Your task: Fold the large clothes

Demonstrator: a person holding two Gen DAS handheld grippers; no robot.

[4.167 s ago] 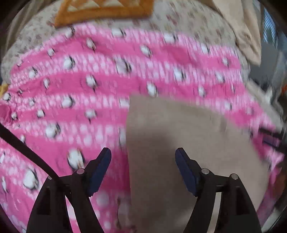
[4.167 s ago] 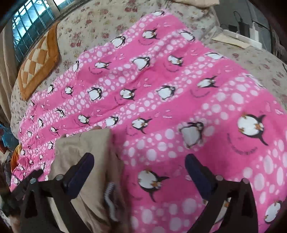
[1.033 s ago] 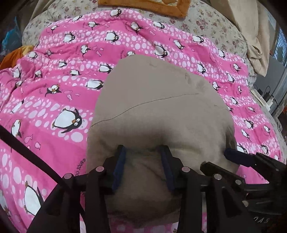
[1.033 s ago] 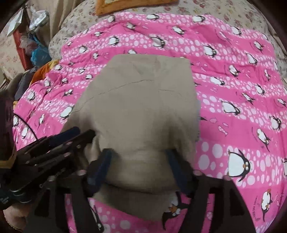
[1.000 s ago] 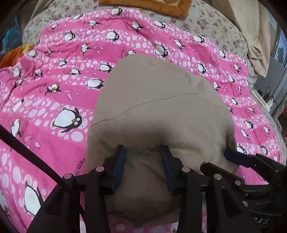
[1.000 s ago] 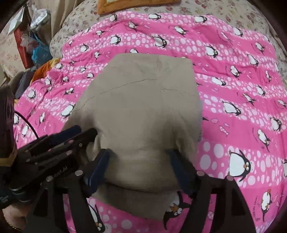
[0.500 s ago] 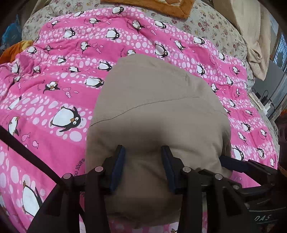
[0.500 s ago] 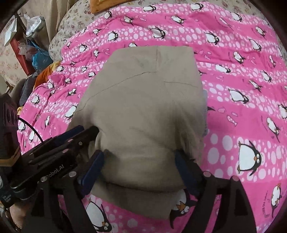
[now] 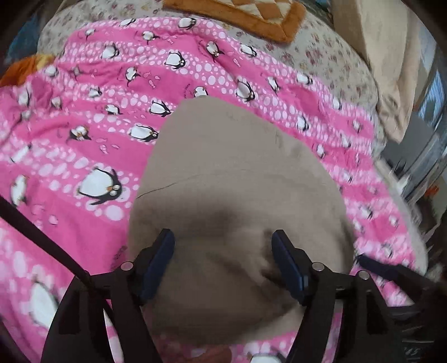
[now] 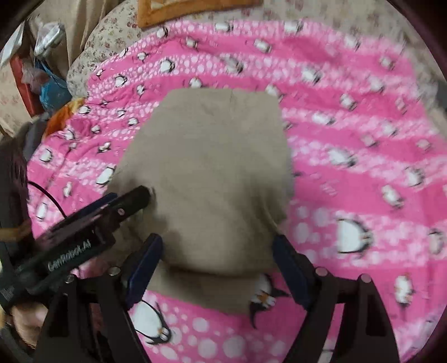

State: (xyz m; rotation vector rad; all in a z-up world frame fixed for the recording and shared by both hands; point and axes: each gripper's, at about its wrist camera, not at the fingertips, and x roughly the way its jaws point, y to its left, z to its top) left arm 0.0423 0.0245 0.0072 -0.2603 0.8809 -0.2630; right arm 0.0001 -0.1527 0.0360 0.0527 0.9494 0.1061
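Folded beige garment [image 9: 240, 178] lying flat on a pink penguin-print blanket [image 9: 92, 139] spread over the bed. Left gripper [image 9: 223, 262] above the garment's near edge, its jaws having just been opening; they now stand apart, pads off the cloth. Right gripper [image 10: 216, 268] likewise wide, straddling the near edge without pressing it. An orange-bordered cushion [image 9: 251, 16] lies beyond the blanket.

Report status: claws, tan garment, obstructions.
Left claw just opened, off the tan garment. Right claw open. Garment folded on pink blanket. Nothing in the way.
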